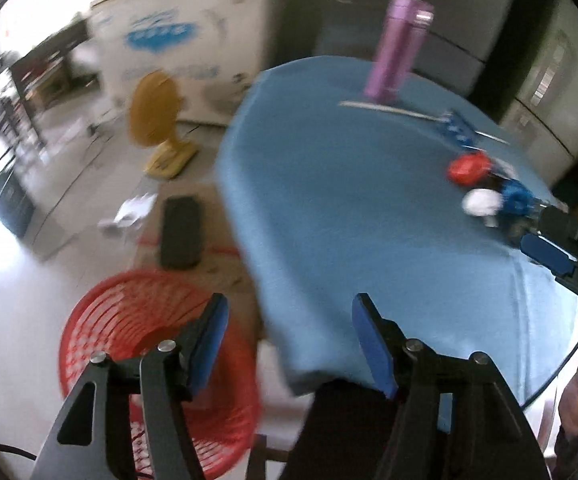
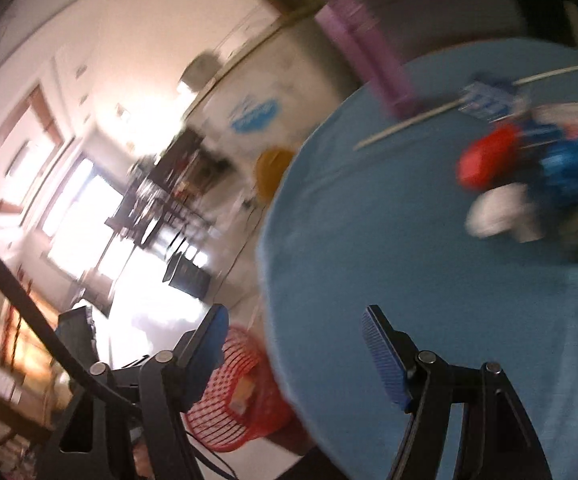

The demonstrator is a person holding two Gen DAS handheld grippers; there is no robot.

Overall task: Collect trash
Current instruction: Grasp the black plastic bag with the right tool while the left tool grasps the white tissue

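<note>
Left tool (image 1: 289, 340): jaws part open, nothing between them, above the near edge of the blue surface (image 1: 349, 216), with the red basket (image 1: 149, 360) on the floor below, at its left. Right tool (image 2: 293, 344): jaws part open, empty. Trash (image 1: 485, 188): blurred heap of red, white and blue pieces at the far right of the surface, near a stick (image 1: 389, 109) and a purple flask (image 1: 399, 50). Basket held some item, unclear which. Risks, judged: blur suggested quick movement, so a hurried grab could scatter the loose heap or tip the upright flask; the two tools could collide over one heap
</note>
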